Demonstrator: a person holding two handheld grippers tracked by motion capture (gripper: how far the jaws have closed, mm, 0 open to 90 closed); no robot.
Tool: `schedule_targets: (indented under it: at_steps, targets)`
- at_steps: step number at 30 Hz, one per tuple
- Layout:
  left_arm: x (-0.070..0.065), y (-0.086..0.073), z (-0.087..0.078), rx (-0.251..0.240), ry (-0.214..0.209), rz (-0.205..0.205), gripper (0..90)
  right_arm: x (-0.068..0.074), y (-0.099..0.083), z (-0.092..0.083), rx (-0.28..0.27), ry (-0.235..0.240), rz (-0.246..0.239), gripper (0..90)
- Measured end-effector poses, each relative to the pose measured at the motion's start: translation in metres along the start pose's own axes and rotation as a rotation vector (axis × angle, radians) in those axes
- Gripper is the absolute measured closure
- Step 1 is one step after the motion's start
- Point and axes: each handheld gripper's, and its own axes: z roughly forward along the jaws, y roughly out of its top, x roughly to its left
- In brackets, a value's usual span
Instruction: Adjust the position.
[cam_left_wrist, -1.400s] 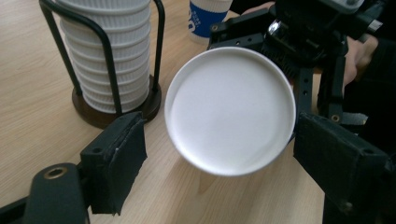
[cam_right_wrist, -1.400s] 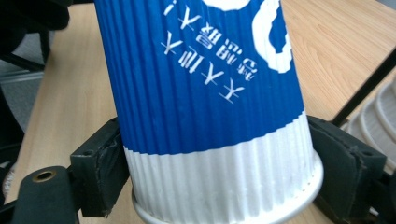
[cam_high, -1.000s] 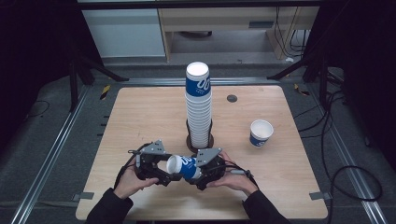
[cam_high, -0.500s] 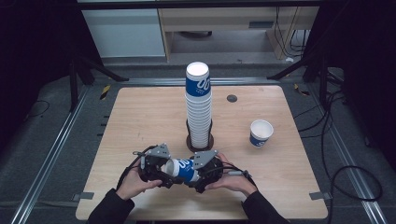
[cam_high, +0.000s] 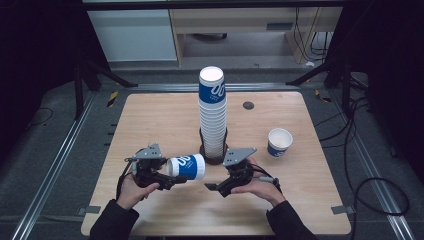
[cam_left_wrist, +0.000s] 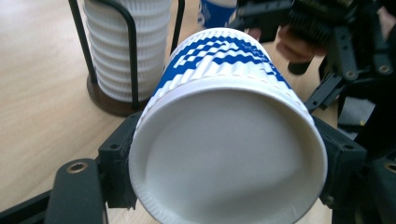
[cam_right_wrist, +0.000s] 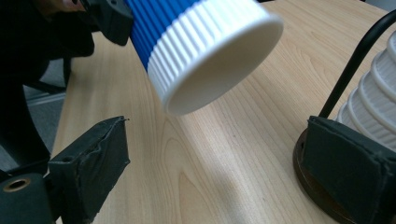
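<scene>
The left gripper (cam_high: 167, 181) is closed on a blue and white paper cup (cam_high: 186, 167), which it holds on its side above the table (cam_high: 150, 120). In the left gripper view the 2 black pads (cam_left_wrist: 116, 163) press on the cup (cam_left_wrist: 224, 140) near its white rim, 1 on each side, and the open mouth of the cup faces the camera.

The right gripper (cam_high: 216, 187) has just been opening its jaws. They stand wide apart and nothing is between them. In the right gripper view the bottom of the cup (cam_right_wrist: 205, 51) hangs above and beyond the 2 pads, not touching them.

Just behind both grippers is a tall stack of cups (cam_high: 213, 115) in a black wire holder with a round base. A single cup (cam_high: 279, 142) stands upright to the right, well apart.
</scene>
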Motion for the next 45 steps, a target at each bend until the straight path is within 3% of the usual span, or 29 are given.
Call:
schedule_targets:
  at_steps: [1,4,15,23,33,40,45]
  targets:
    - [-0.001,0.0,-0.001,-0.026,-0.007,0.007,24.5,-0.001,0.0,0.0,-0.006,0.01,0.006,7.2]
    - [-0.004,0.001,0.0,-0.031,-0.033,0.021,24.6,0.0,-0.001,0.002,-0.007,0.036,0.01,7.0]
    - [-0.021,0.0,0.021,0.044,-0.137,0.088,24.7,0.006,-0.003,0.008,-0.014,0.118,-0.022,7.4]
    - [-0.023,-0.003,0.029,0.078,-0.181,0.089,24.8,0.011,-0.003,0.011,-0.007,0.161,-0.045,8.1]
    - [-0.024,-0.001,0.029,0.081,-0.177,0.08,24.4,0.013,-0.004,0.011,-0.003,0.175,-0.071,15.1]
    - [-0.019,0.004,0.013,0.069,-0.141,0.092,18.4,0.009,-0.002,0.002,-0.001,0.155,-0.075,16.0]
    - [-0.012,0.001,0.01,0.145,-0.115,0.115,15.8,0.008,-0.003,0.0,0.034,0.131,-0.095,16.0]
